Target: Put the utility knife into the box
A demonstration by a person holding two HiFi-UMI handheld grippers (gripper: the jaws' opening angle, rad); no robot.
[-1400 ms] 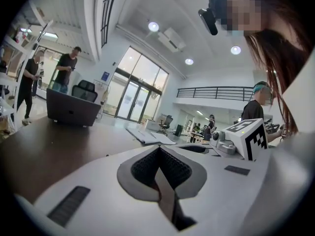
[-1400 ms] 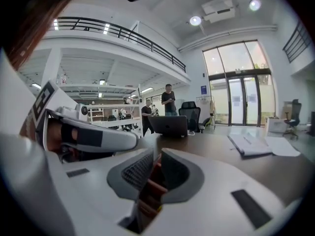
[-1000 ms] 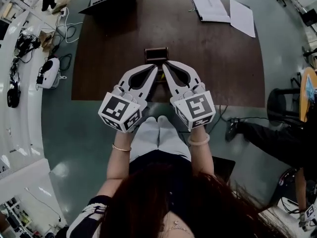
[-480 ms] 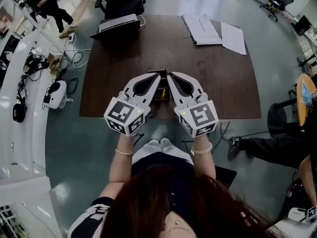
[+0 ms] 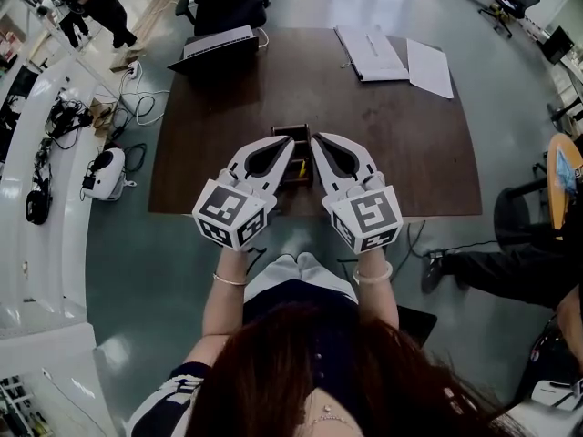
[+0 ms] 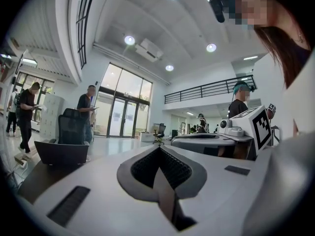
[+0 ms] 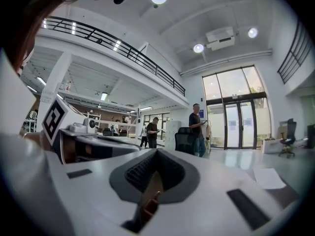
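Observation:
A small dark open box (image 5: pixel 292 132) stands on the brown table (image 5: pixel 410 144) near its front edge. My left gripper (image 5: pixel 290 144) and right gripper (image 5: pixel 315 142) hang side by side just above the box, tips pointing at it and partly covering it. In the left gripper view the left gripper (image 6: pixel 158 149) has its jaws closed together with nothing between them. The right gripper (image 7: pixel 156 152) is likewise shut and holds nothing; a brown patch shows through the gap behind its tips. I cannot make out the utility knife in any view.
An open laptop (image 5: pixel 219 44) sits at the table's far left. A notebook (image 5: pixel 372 53) and a loose sheet (image 5: pixel 428 67) lie at the far right. A seated person's legs (image 5: pixel 492 267) are right of the table. Cables and devices (image 5: pixel 102 171) are on the floor at left.
The head view has shifted, so the table sits lower in the picture. Both grippers stay shut and side by side over the box, edged slightly closer to it.

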